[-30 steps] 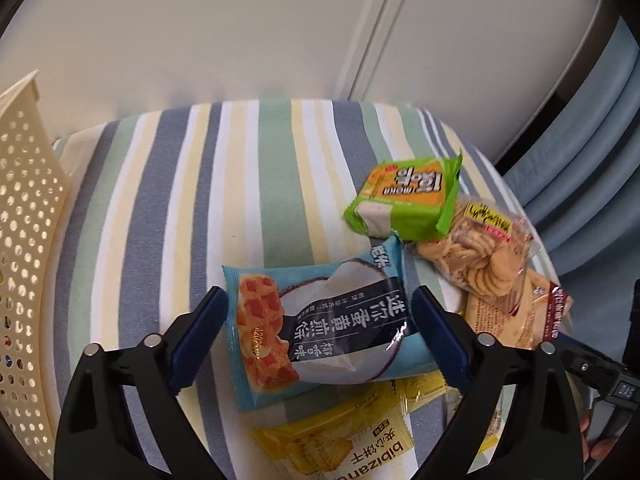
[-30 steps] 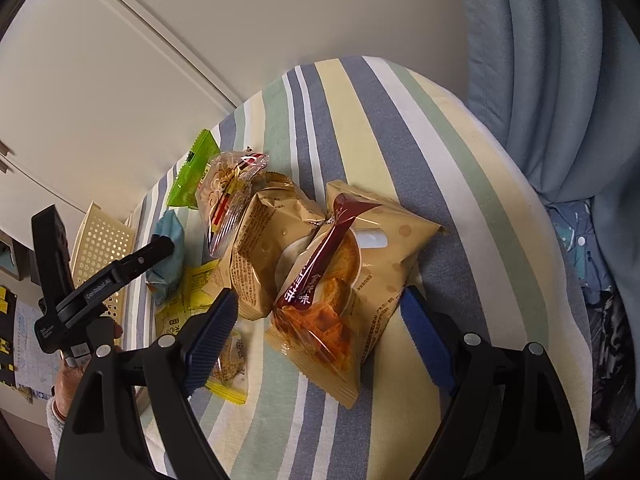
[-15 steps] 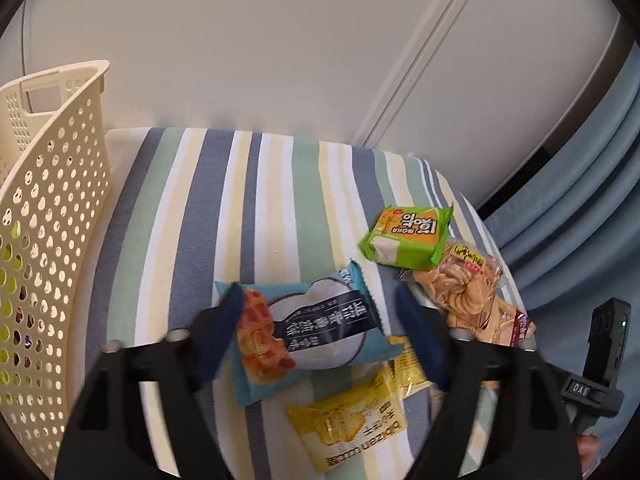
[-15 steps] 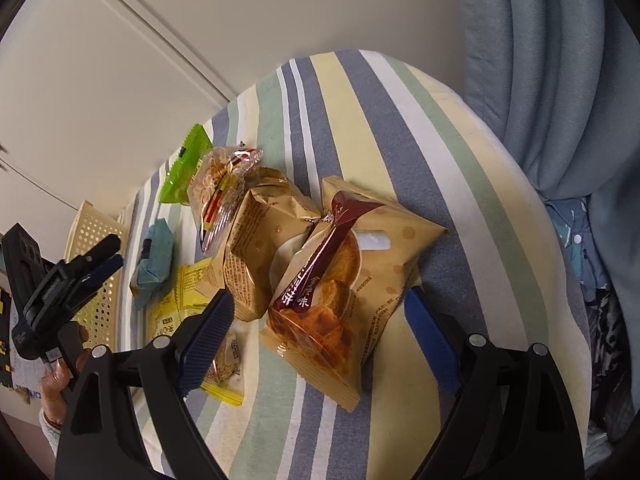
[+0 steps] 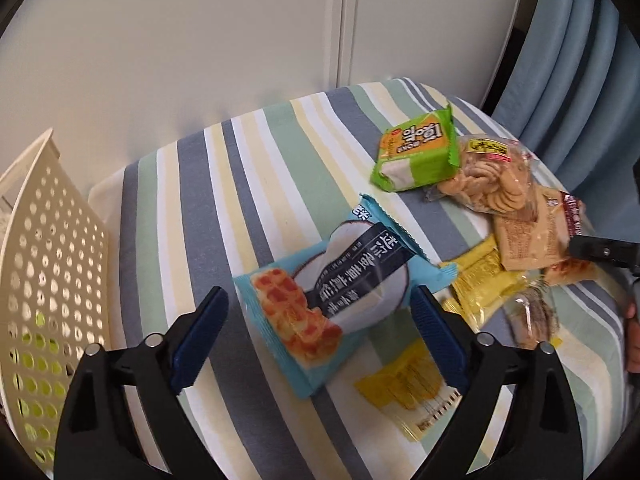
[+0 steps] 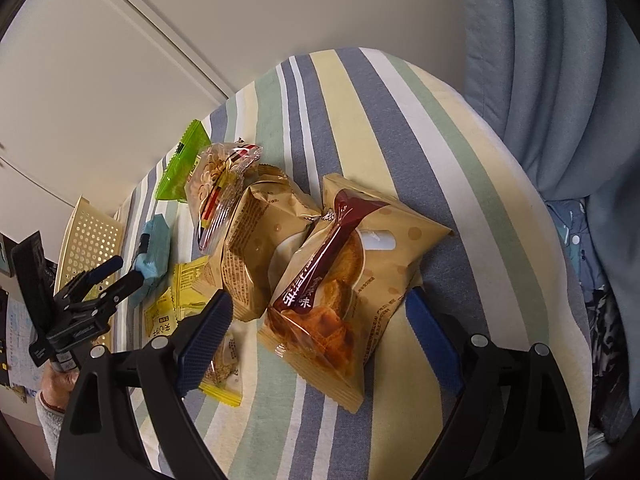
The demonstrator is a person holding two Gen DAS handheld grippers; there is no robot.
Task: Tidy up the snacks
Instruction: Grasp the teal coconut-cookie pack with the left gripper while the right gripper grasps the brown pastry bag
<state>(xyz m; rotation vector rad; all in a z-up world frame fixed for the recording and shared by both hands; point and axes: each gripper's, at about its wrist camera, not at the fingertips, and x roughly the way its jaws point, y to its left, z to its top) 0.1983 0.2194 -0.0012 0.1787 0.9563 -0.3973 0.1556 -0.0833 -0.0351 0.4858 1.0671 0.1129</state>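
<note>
My left gripper (image 5: pixel 318 326) is open, its blue pads either side of a light blue snack pack (image 5: pixel 336 300) that lies flat on the striped cloth; no pad touches it. Behind it lie a green pack (image 5: pixel 416 148), a clear bag of biscuits (image 5: pixel 492 180) and yellow sachets (image 5: pixel 480 280). My right gripper (image 6: pixel 318 332) is open over a tan pastry bag with a maroon band (image 6: pixel 344 288); a second tan bag (image 6: pixel 260 240) leans against that one. The left gripper (image 6: pixel 120 276) shows in the right wrist view beside the blue pack (image 6: pixel 154 256).
A cream perforated basket (image 5: pixel 44 264) stands at the table's left end, with something green inside. Blue curtains (image 6: pixel 560 80) hang past the right edge. A white wall (image 5: pixel 200 40) runs behind. The striped cloth (image 5: pixel 192 200) between basket and snacks is bare.
The left gripper swung away toward the basket half a second ago and has come back, now turned so the blue pack lies at an angle between its pads. The right gripper barely shifted.
</note>
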